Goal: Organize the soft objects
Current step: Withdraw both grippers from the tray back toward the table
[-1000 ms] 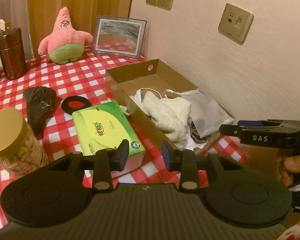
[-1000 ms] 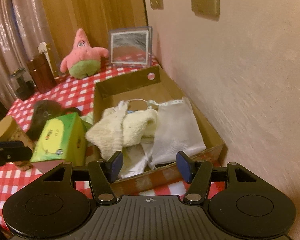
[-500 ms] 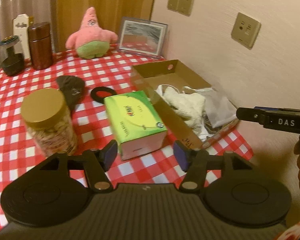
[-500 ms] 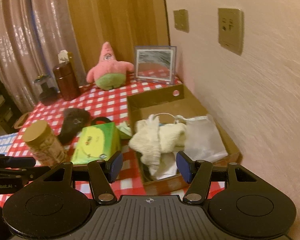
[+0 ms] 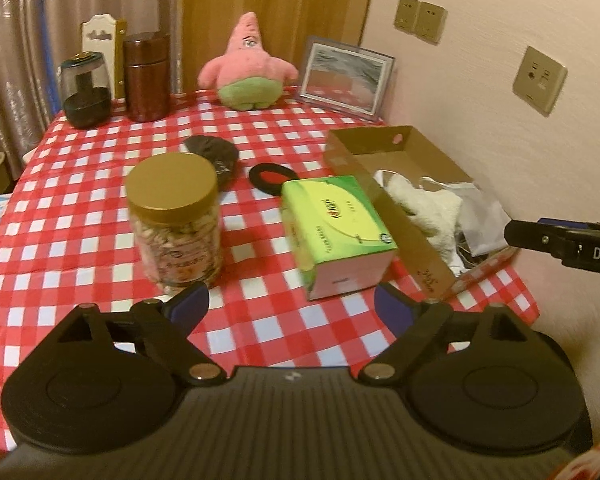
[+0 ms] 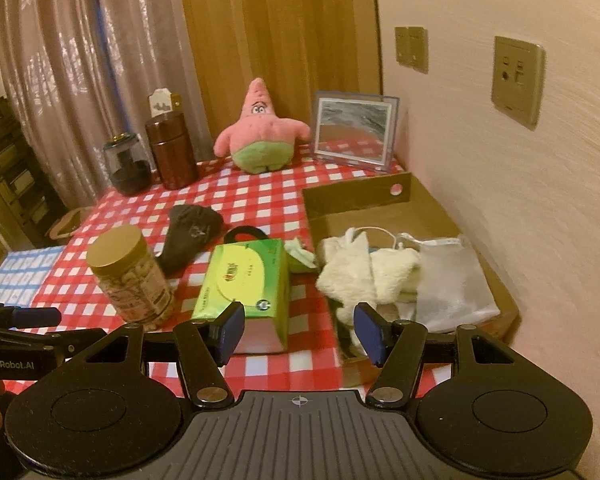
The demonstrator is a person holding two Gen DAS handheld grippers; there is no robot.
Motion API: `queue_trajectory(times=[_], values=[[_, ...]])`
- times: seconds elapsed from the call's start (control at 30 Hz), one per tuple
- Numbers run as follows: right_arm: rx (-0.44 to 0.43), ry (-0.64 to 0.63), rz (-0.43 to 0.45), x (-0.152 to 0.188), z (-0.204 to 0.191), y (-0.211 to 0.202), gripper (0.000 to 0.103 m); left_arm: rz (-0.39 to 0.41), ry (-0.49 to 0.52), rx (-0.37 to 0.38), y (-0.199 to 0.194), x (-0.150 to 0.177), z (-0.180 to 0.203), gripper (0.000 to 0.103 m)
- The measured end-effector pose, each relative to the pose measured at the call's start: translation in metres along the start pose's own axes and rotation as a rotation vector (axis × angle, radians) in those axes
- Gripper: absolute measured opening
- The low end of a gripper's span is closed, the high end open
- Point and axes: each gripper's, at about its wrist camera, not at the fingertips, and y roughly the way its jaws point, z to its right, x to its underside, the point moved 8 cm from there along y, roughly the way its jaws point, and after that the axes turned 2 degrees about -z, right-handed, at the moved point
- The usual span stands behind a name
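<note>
Both tongs released, nothing between the pads, both above the near tabletop edge. Left tongs: jar at 11 o'clock, close; dark cloth behind it at 11 o'clock, farther; tissue box at 1 o'clock, close; plush at 12 o'clock, far back near the frame. Box at 2 o'clock, holding a cream towel and a white mesh bag.

Right tongs: jar at 10 o'clock; dark cloth at 11 o'clock; tissue box just ahead at 11 o'clock; plush at 12 o'clock, far; box at 1 o'clock along the wall. Inside it: cream towel at the left, spilling over the left wall; mesh bag to its right; white cord visible behind. Green scrap lies between tissue box and box.

Canister and a dark glass jar stand at the far left corner.
</note>
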Motion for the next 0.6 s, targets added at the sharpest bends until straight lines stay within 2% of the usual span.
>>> queue_trajectory(times=[0.23, 0.6], values=[[-0.008, -0.018, -0.006, 0.0, -0.008, 0.003, 0.061, -0.001, -0.021, -0.022, -0.004, 0.003, -0.016, 0.089], [-0.006, -0.021, -0.023, 0.001, -0.008, 0.01, 0.062, 0.013, -0.005, -0.024, -0.006, -0.001, -0.019, 0.089]])
